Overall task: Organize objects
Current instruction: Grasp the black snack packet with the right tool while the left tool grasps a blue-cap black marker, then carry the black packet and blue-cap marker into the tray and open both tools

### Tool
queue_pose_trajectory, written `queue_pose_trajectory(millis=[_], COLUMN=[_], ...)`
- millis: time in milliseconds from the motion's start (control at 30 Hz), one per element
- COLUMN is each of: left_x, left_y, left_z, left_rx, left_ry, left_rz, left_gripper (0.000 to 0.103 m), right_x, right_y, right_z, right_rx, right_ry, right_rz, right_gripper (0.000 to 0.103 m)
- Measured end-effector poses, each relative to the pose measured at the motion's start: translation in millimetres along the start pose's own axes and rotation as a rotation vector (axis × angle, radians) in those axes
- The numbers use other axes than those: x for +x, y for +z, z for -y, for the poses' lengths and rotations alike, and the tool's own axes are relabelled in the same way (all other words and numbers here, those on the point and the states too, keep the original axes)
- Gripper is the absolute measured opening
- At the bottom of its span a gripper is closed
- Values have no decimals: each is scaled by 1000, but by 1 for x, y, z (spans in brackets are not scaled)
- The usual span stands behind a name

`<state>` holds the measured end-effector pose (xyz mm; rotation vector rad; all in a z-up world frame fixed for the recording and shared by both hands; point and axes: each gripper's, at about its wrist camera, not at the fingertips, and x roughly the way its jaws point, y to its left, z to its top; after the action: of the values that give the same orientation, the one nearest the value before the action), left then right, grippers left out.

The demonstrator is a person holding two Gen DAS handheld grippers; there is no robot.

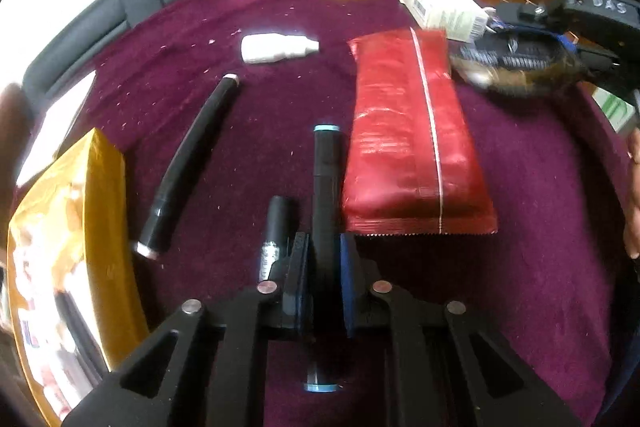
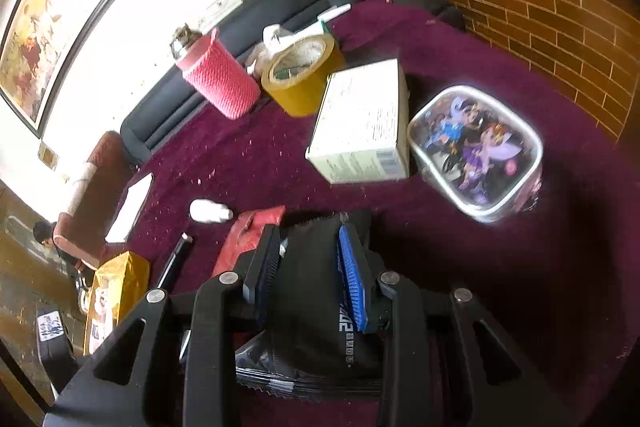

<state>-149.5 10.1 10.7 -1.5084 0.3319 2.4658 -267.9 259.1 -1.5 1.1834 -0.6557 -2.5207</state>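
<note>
Pens and packets lie scattered over a maroon cloth (image 1: 520, 187). The left gripper (image 1: 325, 279) is pinched tight on a slim black pen with light-blue ends (image 1: 325, 179), just left of a glossy red packet (image 1: 404, 139). The right gripper (image 2: 310, 267) clamps a black foil packet with white print (image 2: 320, 327), near a white box (image 2: 360, 123) and a cartoon-printed tin (image 2: 476, 151).

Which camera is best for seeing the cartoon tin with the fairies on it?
The right wrist view. There the cartoon tin shows whole, its picture lid facing the camera, beside the white box on the purple cloth. The left wrist view does not show the tin at all.
</note>
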Motion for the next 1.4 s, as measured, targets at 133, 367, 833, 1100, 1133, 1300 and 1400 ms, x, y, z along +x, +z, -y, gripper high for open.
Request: queue_pose_trajectory(millis=[133, 367, 833, 1100, 1133, 1300, 1400], left_x=[-9, -35, -41, -21, -20, -19, -23], left_y=[-12, -34, -38, -32, -32, -32, -36], left_z=[3, -6, -10, -12, -10, -6, -8], left_rx=[-81, -238, -230, -197, -193, -236, -272], left_ry=[15, -117, -89, -40, -25, 2, -23], left_rz=[13, 60, 64, 19, 27, 36, 56], left_gripper=[11, 11, 11, 13, 13, 11, 11], right_x=[-22, -23, -5, 27, 36, 33, 25], right_y=[3, 5, 2, -22, -31, -36, -25], right_z=[-2, -6, 1, -13, -17, -14, -5], right_rx=[-12, -27, -116, -301, -363, -417, -364], right_ry=[-27, -9, -169, -313, -385, -364, -369], right_rz=[89, 81, -129, -308, -337, -263, -205], right_gripper=[23, 18, 57, 59, 65, 42, 21])
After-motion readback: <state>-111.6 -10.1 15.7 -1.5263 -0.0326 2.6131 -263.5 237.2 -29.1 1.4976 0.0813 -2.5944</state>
